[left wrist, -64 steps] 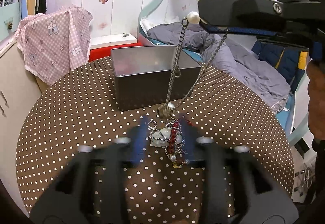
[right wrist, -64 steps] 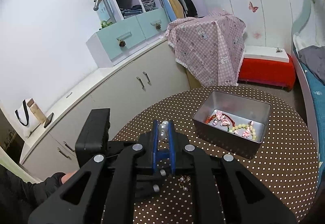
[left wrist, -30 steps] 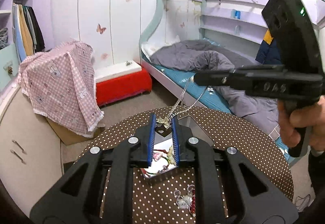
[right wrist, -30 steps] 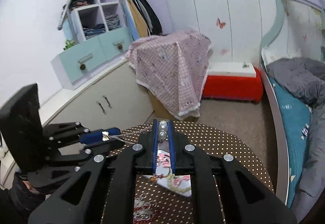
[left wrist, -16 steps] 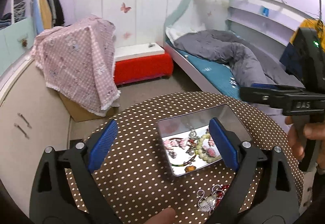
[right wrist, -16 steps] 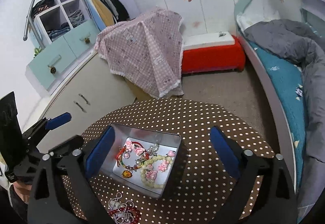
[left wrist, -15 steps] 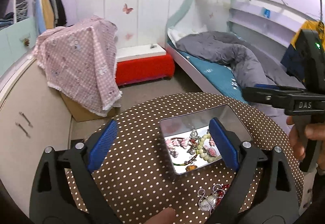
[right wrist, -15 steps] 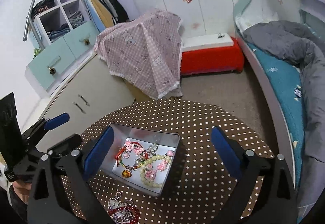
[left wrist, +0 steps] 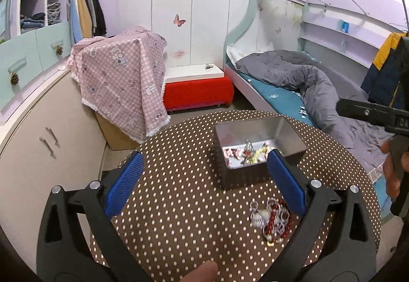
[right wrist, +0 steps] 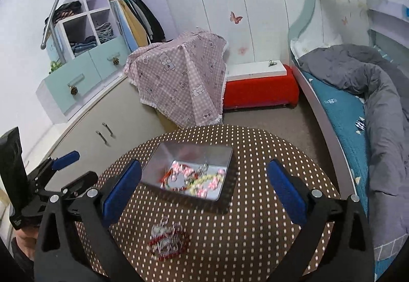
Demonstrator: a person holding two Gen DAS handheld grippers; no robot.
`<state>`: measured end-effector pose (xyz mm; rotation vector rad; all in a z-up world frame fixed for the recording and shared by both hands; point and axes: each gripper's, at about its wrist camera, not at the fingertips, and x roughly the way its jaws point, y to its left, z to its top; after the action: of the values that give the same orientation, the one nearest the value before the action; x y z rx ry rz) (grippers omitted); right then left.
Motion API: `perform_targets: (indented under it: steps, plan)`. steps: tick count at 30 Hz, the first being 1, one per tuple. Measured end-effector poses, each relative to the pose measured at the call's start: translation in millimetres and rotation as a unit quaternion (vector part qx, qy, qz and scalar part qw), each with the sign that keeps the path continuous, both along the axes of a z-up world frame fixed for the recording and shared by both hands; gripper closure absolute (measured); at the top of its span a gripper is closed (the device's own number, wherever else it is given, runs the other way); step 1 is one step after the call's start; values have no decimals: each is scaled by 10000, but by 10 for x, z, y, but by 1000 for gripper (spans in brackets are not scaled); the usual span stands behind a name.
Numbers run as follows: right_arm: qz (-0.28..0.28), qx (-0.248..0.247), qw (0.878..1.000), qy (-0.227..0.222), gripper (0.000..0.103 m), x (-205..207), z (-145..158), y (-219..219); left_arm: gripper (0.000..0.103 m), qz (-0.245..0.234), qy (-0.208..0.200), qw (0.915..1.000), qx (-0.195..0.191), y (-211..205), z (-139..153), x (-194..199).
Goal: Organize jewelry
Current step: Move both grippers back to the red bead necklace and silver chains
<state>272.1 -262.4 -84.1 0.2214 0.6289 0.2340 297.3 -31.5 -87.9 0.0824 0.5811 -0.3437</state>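
A grey metal tin (left wrist: 288, 135) (right wrist: 166, 151) stands on the round brown polka-dot table (left wrist: 179, 154) (right wrist: 268, 154) and holds several pieces of jewelry (left wrist: 246, 153) (right wrist: 194, 179). A tangled pile of red beads, silver chain and pearls (left wrist: 271, 218) (right wrist: 167, 242) lies on the table in front of the tin. My left gripper (left wrist: 204, 179) is open and empty, above the table's near side. My right gripper (right wrist: 204, 187) is open and empty, high over the tin. Each gripper shows at the edge of the other's view.
A low cabinet (left wrist: 38, 154) runs along the left with a pink checked cloth (left wrist: 122, 77) over a box. A red bench (left wrist: 198, 93) stands at the back. A bed with a grey duvet (left wrist: 306, 82) is on the right.
Both grippers opened and the chain necklace they carried now lies in the tin. Since half a second ago both have drawn back slightly; the left has swung left.
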Motion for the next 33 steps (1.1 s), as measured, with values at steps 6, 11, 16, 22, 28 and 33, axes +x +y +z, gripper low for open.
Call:
perform_targets:
  steps: [6,11,16,22,28,33]
  plan:
    - [67,-189,9997,129,8,-290,-161,44,8,2,131,9999,-78,40,-140,-242]
    - [100,-148,9994,296,8,-478,-323,48,8,-83,332,9994,-32,-24,-305,-391]
    - [101,-167,9990,413,8,-559,-440,64,8,-135,602,9981,61,-108,-489,-462]
    - [154,-148,9974,681,8,-631,-703,52,8,-239,1076,9938,-119,-172,-716,-490]
    - [63,-23,9964,842,8,-665,-822,-60,10,-401,1345,9901,-45,-334,-912,-472]
    - [-3,2,9955,945,8,-654,-869,-138,31,-533,1570,9862,20,-422,-1034,-358]
